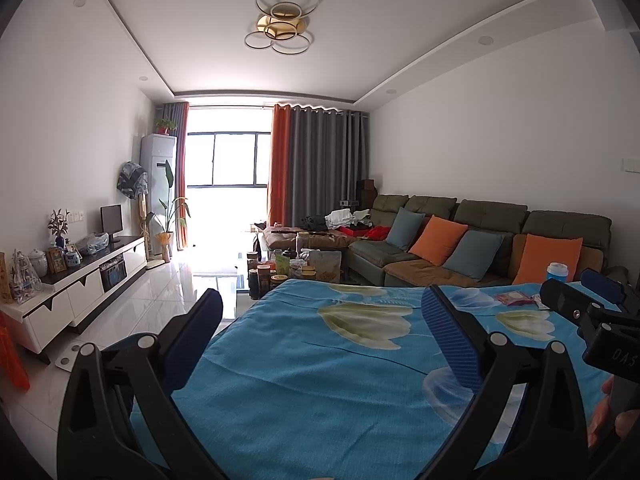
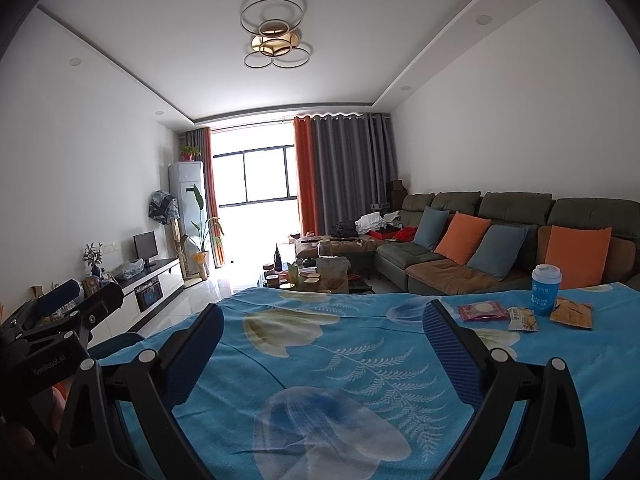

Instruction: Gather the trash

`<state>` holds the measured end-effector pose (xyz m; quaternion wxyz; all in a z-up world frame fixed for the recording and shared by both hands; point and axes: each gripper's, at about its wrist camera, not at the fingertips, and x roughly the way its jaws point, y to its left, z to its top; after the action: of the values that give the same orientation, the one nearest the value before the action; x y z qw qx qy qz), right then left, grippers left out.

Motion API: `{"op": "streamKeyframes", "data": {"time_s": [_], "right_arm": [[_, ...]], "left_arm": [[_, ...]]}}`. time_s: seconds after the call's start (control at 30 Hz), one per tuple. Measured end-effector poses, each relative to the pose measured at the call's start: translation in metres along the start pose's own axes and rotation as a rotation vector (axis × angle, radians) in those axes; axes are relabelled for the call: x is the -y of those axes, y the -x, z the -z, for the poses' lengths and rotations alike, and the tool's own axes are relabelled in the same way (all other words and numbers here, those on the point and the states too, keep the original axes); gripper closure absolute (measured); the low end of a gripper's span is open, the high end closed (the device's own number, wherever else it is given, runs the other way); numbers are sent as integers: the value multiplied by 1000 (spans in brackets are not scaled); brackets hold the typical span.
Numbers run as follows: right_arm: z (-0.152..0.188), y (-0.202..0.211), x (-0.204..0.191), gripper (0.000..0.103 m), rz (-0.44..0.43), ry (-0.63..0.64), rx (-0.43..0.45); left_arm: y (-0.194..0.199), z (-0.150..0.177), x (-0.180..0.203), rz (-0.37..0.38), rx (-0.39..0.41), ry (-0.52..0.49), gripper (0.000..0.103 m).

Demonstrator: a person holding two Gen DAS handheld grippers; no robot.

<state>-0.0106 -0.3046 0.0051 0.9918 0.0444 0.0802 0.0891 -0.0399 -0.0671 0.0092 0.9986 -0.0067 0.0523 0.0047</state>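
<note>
A table under a blue floral cloth (image 2: 320, 360) fills the foreground. At its far right lie a pink wrapper (image 2: 482, 312), a white-yellow snack packet (image 2: 522, 319) and an orange packet (image 2: 572, 313), beside an upright blue cup (image 2: 545, 290). The left wrist view shows only the pink wrapper (image 1: 514, 299) and the cup (image 1: 557, 272). My right gripper (image 2: 324, 332) hovers open over the cloth, left of and nearer than the wrappers, holding nothing. My left gripper (image 1: 320, 320) is open and empty too, over the table's left part. Each gripper shows in the other's view: right gripper (image 1: 580, 290), left gripper (image 2: 82, 300).
A green sofa (image 2: 500, 216) with orange and blue cushions runs along the right wall behind the table. A low coffee table (image 1: 280, 272) crowded with jars stands beyond the table's far edge. A white TV cabinet (image 1: 80, 288) lines the left wall, with tiled floor (image 1: 160, 308) between.
</note>
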Motion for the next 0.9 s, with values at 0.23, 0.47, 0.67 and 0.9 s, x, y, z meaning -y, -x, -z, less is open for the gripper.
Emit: {"op": "streamKeyframes", "data": {"time_s": [0.23, 0.47, 0.67, 0.9], "right_arm": [[-2, -1, 0, 7, 1, 1, -1], [-5, -2, -1, 7, 5, 3, -7], [-4, -2, -1, 7, 4, 2, -7], [-4, -4, 0, 7, 9, -2, -11]], "left_arm": [[-2, 0, 1, 3, -2, 0, 5], [-4, 0, 0, 5, -2, -3, 6], [-6, 0, 1, 8, -9, -3, 6], [-8, 1, 0, 13, -14, -8, 6]]}}
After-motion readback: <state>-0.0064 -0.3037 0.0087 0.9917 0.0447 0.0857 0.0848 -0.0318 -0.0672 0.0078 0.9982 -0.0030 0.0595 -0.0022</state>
